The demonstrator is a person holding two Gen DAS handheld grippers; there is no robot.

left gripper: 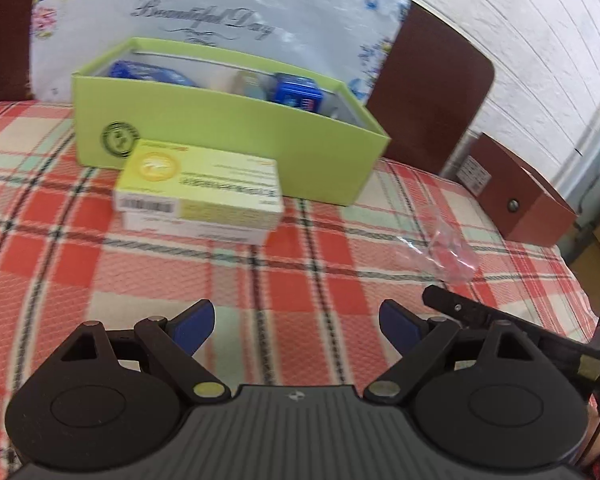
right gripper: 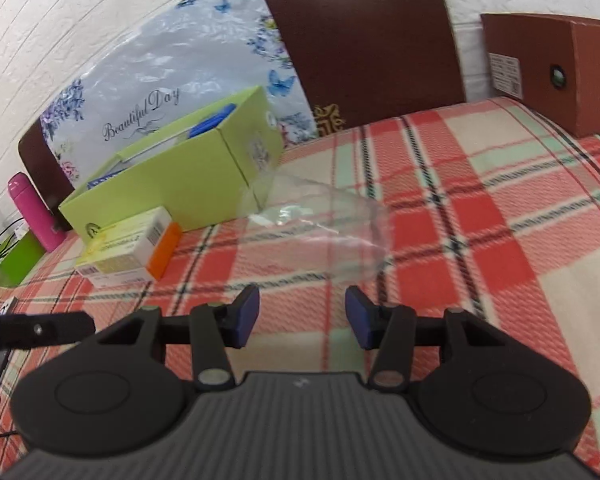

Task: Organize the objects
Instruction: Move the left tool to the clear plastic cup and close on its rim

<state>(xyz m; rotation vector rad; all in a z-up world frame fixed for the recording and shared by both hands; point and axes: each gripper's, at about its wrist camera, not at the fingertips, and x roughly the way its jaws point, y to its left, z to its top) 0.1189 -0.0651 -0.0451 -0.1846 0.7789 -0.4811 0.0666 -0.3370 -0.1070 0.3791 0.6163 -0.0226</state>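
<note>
The left gripper (left gripper: pixel 296 322) hangs with its blue-padded jaws spread wide and nothing between them, low over the red, cream and mint plaid blanket (left gripper: pixel 100 280) that covers the bed. The right gripper (right gripper: pixel 302 312) is likewise released, its jaws apart and empty above the same blanket. Taking the open lime-green cardboard box (left gripper: pixel 220 136) as the landmark: two flat medicine cartons, a pale yellow one stacked on a white one with an orange end (left gripper: pixel 198 196), lie just in front of the box's long front wall, at its corner bearing a round dark seal. A crumpled clear plastic bag (right gripper: pixel 320 224) lies on the blanket near the box's other end, on the side toward the right gripper. Inside the box sit blue packages (left gripper: pixel 298 92), their shapes blurred. Behind the box leans a plastic-wrapped floral pillow printed "Beautiful Day" (right gripper: pixel 148 92) against a dark brown headboard (right gripper: pixel 360 40). A magenta bottle (right gripper: pixel 32 212) stands beyond the seal end of the box, off the bed.
</note>
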